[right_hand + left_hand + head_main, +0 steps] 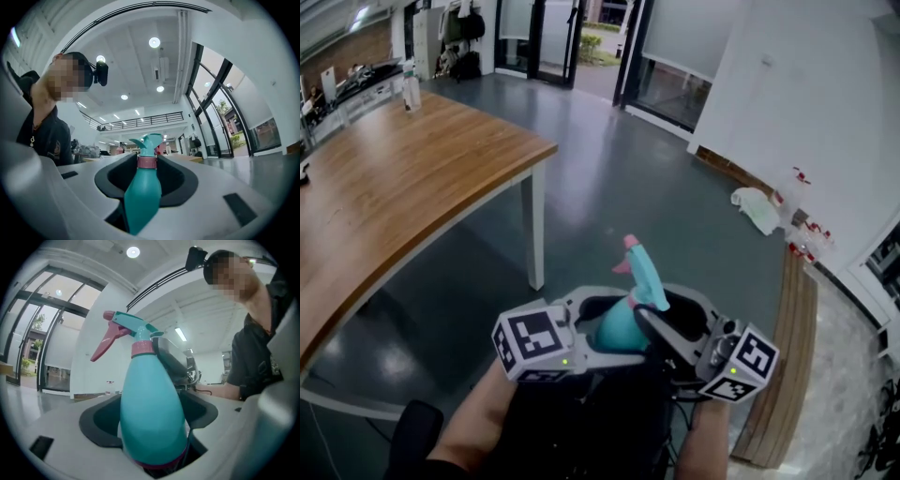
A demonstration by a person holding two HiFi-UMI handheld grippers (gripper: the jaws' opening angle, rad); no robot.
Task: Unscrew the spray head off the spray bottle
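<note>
Left tool [151, 422]: pinching the teal bottle [152, 394] low on its body.
Right tool [146, 164]: pressed onto the pink collar [146, 161] under the spray head [147, 140].
Bottle: held in the air between both tools, over the floor [609, 159], beyond the corner of the surface [412, 178].
Spray head: on the bottle.

On my feed the spray bottle [152, 413] has a teal body, and its spray head [136, 326] is teal too, with a pink trigger [105, 345] and a pink collar [142, 348]. The left tool [152, 427] and the right tool [146, 164] have pale grey shells with black linings, and the left cube [532, 342] and right cube [743, 364] I see on them carry black-and-white square markers. The table [412, 178] is warm brown wood grain on white legs [537, 225], over a glossy dark grey floor [609, 159] and beside a white wall [806, 84].
</note>
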